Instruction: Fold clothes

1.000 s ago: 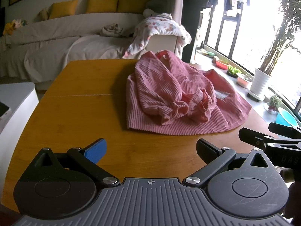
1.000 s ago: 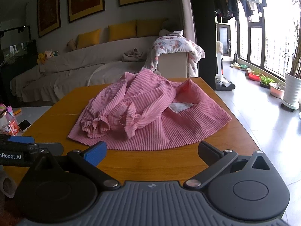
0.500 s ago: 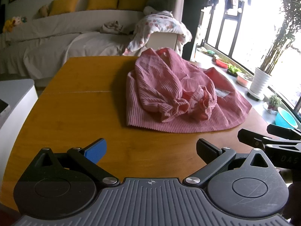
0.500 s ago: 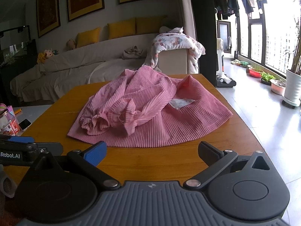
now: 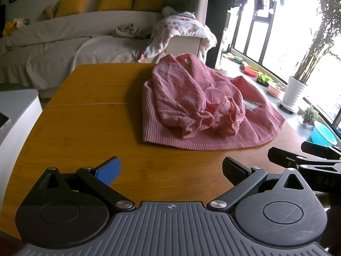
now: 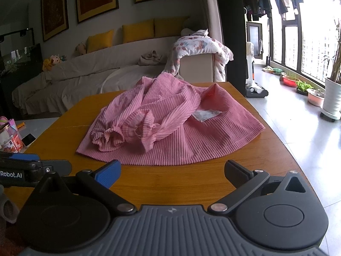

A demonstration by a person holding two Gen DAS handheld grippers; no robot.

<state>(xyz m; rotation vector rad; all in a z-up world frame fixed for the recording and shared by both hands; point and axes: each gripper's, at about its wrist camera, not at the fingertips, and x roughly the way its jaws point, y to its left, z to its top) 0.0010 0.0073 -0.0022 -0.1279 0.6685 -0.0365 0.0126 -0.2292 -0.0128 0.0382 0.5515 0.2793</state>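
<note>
So right now your pink ribbed top (image 5: 198, 108) is lying in a loose heap on the wooden table (image 5: 89, 119), toward the window side of it, with both sleeves flopped across the front so the 2 ruffled cuffs (image 6: 119, 135) bunch up next to each other near the table's middle. A white label (image 6: 205, 114) shows on the side of the top closer to the window. Your left gripper (image 5: 170, 169) hangs over the near edge of the table, jaws spread wide with nothing between them, well short of the top. Your right gripper (image 6: 172, 170) is the same deal: spread apart, empty, sitting over the near table edge just shy of the top's hem. Each gripper peeks into the other's view at the side. Beyond the table's far edge there's a covered sofa (image 6: 85, 70) with yellow cushions (image 5: 115, 1).
</note>
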